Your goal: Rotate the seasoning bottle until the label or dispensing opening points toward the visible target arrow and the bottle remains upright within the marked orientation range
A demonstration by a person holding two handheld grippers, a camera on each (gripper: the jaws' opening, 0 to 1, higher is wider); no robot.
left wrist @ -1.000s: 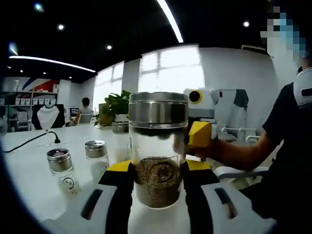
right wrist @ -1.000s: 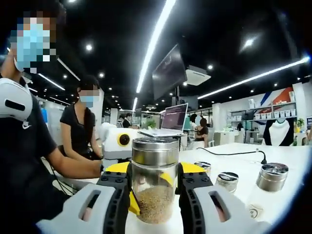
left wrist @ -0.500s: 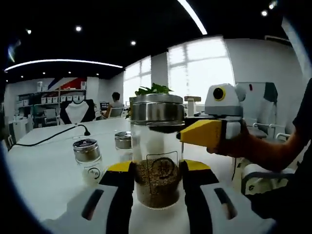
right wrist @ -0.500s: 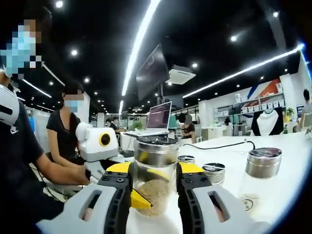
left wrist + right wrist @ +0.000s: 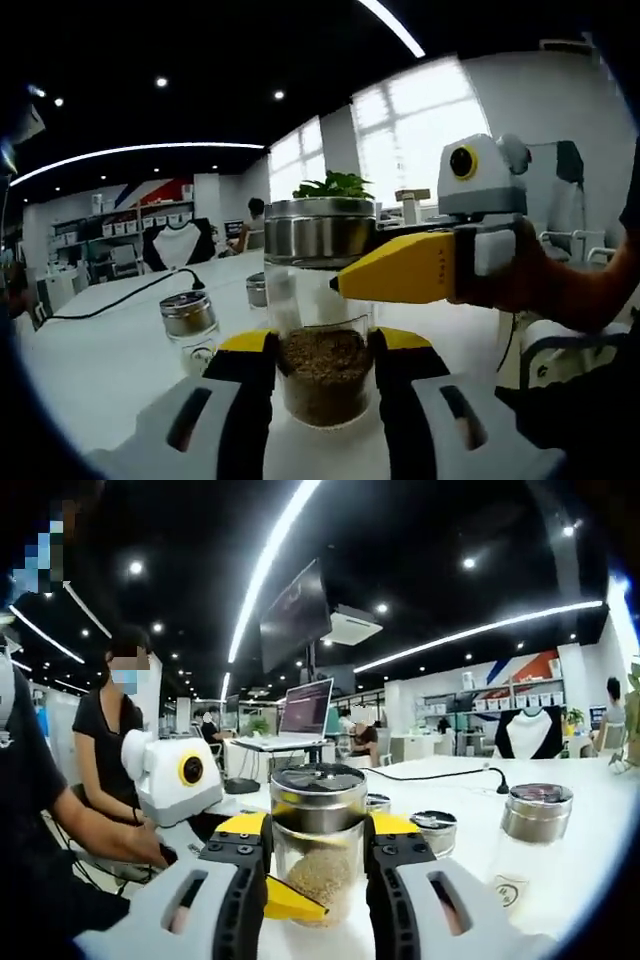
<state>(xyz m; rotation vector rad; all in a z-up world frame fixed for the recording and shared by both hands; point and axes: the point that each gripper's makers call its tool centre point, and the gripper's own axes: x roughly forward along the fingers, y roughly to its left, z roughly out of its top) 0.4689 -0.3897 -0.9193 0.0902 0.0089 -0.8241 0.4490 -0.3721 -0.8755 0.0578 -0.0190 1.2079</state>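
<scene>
Since earlier, right gripper [image 5: 400,268] swung to 3 o'clock of seasoning bottle [image 5: 322,310]; rotation underway, both grippers' fingers pinching it; next, keep turning it upright.

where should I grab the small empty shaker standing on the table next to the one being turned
Grip the small shaker across its clear glass body just under the metal cap, coming in level from the side. It stands upright and apart from the held bottle, and the round wall suits two jaws.
</scene>
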